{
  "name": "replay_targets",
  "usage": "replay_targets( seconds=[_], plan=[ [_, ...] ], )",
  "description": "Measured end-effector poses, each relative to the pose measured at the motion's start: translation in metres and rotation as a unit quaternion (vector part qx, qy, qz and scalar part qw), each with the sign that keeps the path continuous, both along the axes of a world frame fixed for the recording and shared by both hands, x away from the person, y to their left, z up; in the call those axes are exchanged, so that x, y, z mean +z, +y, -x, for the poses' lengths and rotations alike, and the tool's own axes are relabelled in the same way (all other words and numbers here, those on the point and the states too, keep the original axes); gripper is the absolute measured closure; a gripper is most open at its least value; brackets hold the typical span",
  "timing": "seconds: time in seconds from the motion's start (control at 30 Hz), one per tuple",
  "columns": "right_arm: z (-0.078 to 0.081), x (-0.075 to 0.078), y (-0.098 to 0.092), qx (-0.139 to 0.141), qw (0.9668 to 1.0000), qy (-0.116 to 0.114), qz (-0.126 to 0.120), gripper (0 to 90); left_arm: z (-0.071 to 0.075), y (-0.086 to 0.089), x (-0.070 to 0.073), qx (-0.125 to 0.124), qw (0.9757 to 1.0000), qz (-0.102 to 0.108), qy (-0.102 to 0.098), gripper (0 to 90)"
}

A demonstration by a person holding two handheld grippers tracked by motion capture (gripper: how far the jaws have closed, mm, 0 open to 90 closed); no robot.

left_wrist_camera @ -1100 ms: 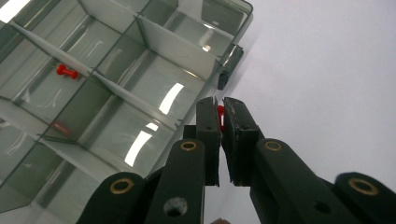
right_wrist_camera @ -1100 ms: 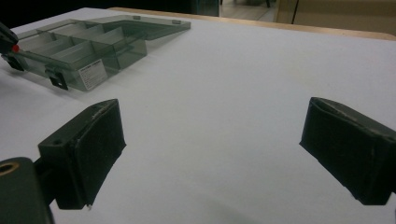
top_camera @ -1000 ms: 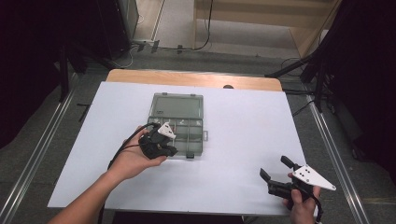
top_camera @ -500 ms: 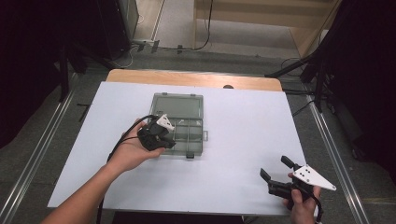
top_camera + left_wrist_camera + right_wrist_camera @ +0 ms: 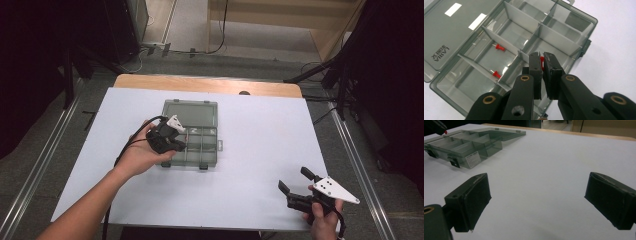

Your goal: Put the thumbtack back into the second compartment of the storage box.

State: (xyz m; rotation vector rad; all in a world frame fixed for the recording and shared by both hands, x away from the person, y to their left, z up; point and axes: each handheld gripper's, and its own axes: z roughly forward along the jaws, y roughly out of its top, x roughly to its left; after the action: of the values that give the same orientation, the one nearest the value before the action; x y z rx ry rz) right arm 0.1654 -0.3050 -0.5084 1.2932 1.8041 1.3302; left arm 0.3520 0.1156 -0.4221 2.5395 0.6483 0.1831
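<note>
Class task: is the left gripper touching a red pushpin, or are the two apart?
Touching. In the left gripper view, the left gripper has its fingers closed on the red pushpin above the open box.

- The tabletop (image 5: 250, 150) lies bare between the organiser box (image 5: 192, 132) and the right tongs (image 5: 295, 182); a hand can pass there freely.
- The box's open lid (image 5: 192, 111) lies flat on the far side and raises no wall.
- Inside the box, upright dividers (image 5: 524, 18) split the tray into narrow compartments, leaving little room to reach in.
- Two red pushpins (image 5: 499, 47) lie in compartments on the lid side.
- The left tongs (image 5: 542, 60) hang over the tray, nipping a red pushpin (image 5: 541, 62), and block the way to the compartments below.
- The right tongs stand wide apart near the tabletop's front edge, with bare surface ahead.
</note>
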Motion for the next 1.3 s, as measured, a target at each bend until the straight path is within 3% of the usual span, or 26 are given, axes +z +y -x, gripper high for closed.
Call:
replay_targets(
  seconds=[0.73,1.3],
  plan=[
    [0.000,-0.001,-0.001,0.001,1.0000,0.002,0.000,6.1,-0.030,-0.002,0.004,0.010,0.9999,-0.008,-0.003,85.1],
    [-0.001,-0.001,-0.001,0.002,1.0000,0.002,0.002,6.1,-0.051,0.000,-0.009,0.033,0.9994,-0.013,0.001,84.9]
  ],
)
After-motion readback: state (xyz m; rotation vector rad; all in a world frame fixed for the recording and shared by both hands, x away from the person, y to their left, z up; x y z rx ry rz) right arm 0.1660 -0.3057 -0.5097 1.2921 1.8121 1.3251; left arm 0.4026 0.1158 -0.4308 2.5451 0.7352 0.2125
